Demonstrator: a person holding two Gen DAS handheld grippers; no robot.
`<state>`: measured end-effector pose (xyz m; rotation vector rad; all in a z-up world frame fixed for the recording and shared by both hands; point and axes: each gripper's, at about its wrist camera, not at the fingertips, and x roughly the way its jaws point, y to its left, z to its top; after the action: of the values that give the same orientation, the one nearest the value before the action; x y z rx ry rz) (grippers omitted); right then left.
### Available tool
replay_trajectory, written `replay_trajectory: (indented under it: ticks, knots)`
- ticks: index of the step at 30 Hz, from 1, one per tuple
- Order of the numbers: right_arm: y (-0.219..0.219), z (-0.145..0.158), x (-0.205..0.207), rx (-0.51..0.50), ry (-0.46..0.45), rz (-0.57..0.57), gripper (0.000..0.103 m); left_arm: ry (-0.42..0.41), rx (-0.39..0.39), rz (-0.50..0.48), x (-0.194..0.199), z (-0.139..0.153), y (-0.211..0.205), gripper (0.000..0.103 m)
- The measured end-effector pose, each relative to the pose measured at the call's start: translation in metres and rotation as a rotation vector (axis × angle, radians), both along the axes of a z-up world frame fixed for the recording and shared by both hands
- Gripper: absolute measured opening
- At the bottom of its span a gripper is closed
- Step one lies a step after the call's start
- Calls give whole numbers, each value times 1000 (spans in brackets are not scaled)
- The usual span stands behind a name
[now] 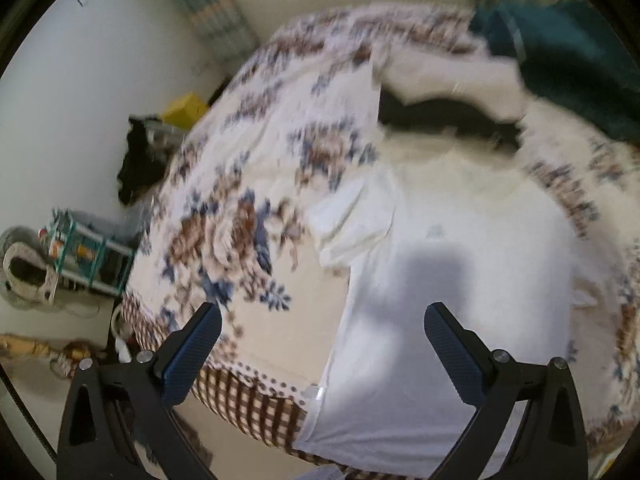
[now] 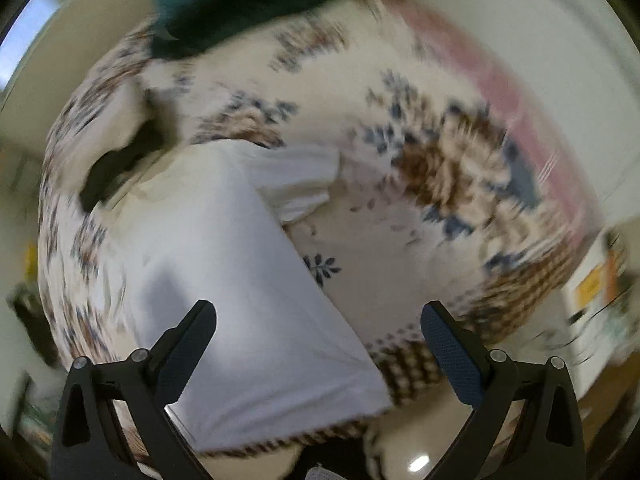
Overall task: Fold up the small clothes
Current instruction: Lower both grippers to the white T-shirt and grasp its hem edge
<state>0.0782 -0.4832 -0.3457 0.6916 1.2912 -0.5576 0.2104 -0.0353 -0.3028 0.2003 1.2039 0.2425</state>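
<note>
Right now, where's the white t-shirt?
The white t-shirt lies spread flat on the floral bedspread near the bed's front edge, below both open grippers, in both wrist views.

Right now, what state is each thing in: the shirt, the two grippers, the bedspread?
white shirt: spread flat on the bed, one sleeve out to the side, not yet folded.
left gripper: open, holding nothing.
right gripper: open, holding nothing.
flowered bedspread: spread over the bed.

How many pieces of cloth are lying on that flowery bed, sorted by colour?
White: 1, the white T-shirt
Black: 1, a black garment
Dark green: 1, a dark green cloth
Total: 3, all on the floral bedspread; the black one is partly covered.
</note>
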Motion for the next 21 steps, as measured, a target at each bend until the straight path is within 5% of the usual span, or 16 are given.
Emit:
replay_trajectory:
  ticks: [3, 10, 11, 12, 14, 18, 21]
  knots:
    - [-59, -84, 34, 78, -21, -94, 91, 50, 41, 24, 21, -55, -7, 103]
    - [-134, -230, 132, 186, -17, -77, 80, 100, 63, 13, 56, -152, -32, 103]
    - [-137, -240, 139, 203, -25, -70, 70, 111, 54, 21, 60, -163, -35, 103]
    - [-140, -253, 153, 223, -25, -44, 47, 126, 42, 34, 63, -177, -35, 103]
    - [-141, -257, 170, 192, -43, -17, 2, 152, 24, 48, 67, -194, -41, 103]
    - [-153, -229, 191, 84, -128, -80, 2, 165, -10, 43, 73, -216, -51, 103]
    - [-158, -226, 206, 80, -109, -98, 2, 174, -22, 38, 72, -219, -52, 103]
